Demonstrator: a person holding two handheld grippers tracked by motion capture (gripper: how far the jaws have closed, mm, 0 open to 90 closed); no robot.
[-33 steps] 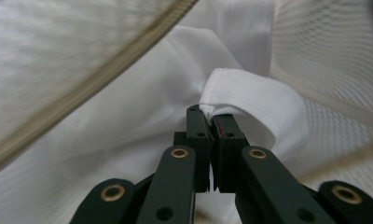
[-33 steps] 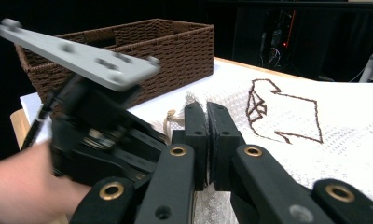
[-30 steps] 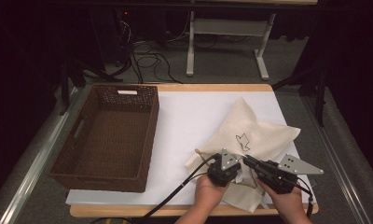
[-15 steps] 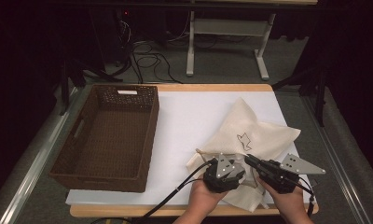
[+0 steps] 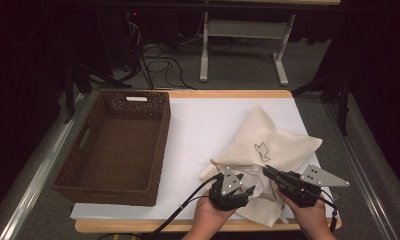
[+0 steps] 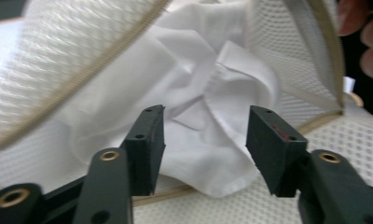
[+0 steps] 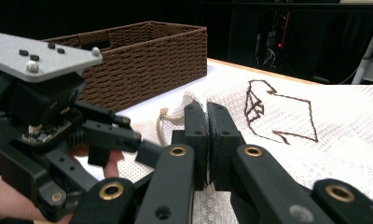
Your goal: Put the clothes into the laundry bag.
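Left gripper (image 5: 240, 186) fingers apart before white cloth (image 6: 208, 116); right hand (image 5: 313, 220) apparently level.

My cream mesh laundry bag (image 5: 268, 145) lies rumpled on the right of the table, a dark line emblem on its upper face. Its zipped mouth gapes at the near edge, with crumpled white cloth (image 6: 198, 112) lying inside.

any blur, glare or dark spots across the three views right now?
High view: the table is evenly lit, its white sheet near blown out, the room behind almost black. Left gripper view: the mesh bag is soft with blur along its zipper, the white cloth sharper, the fingers in focus. Right gripper view: the basket and bag logo are crisp, the background dark.
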